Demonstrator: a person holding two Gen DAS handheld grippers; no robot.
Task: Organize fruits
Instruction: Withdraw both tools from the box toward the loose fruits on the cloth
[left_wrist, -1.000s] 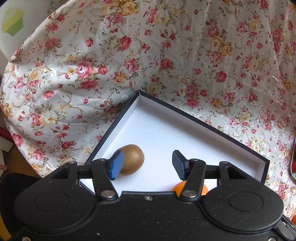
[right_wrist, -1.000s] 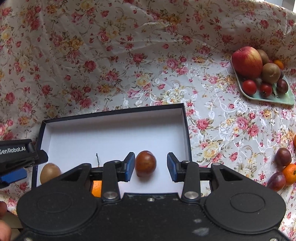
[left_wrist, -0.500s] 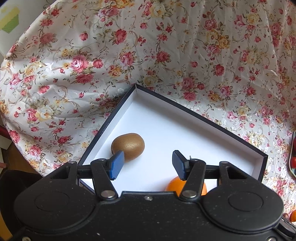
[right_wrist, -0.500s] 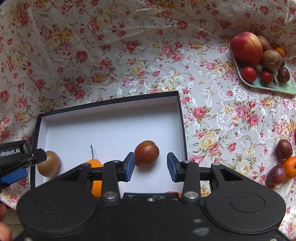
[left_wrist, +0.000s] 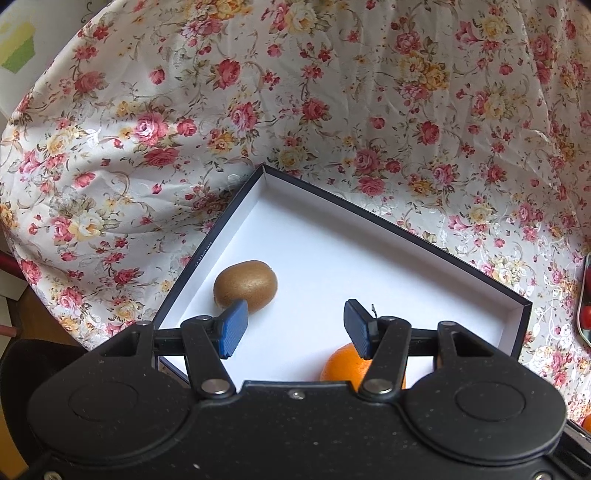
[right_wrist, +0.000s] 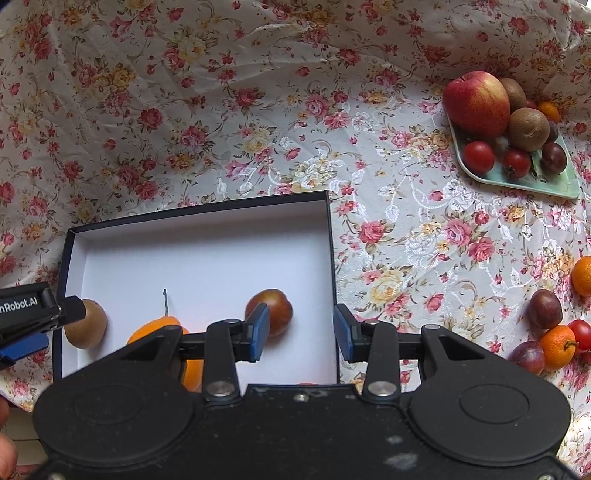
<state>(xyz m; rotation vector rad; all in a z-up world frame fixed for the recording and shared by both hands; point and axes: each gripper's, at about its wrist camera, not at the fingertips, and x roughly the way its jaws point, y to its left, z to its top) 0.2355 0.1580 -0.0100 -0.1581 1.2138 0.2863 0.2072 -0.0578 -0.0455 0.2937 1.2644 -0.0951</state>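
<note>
On my left wrist view, the left gripper hangs with jaws apart and nothing between them, over the near edge of the shallow black cardboard box with a white inside. A brown fuzzy kiwi lies by the box's left wall; a round orange tangerine sits at its near edge.

On my right wrist view, the right gripper is likewise spread and empty. A dark red plum rests near the box's right wall. I judge three fruits boxed; loose plums and tangerines at the flowered cloth's right edge, and the pale green tray of fruit, remain.
</note>
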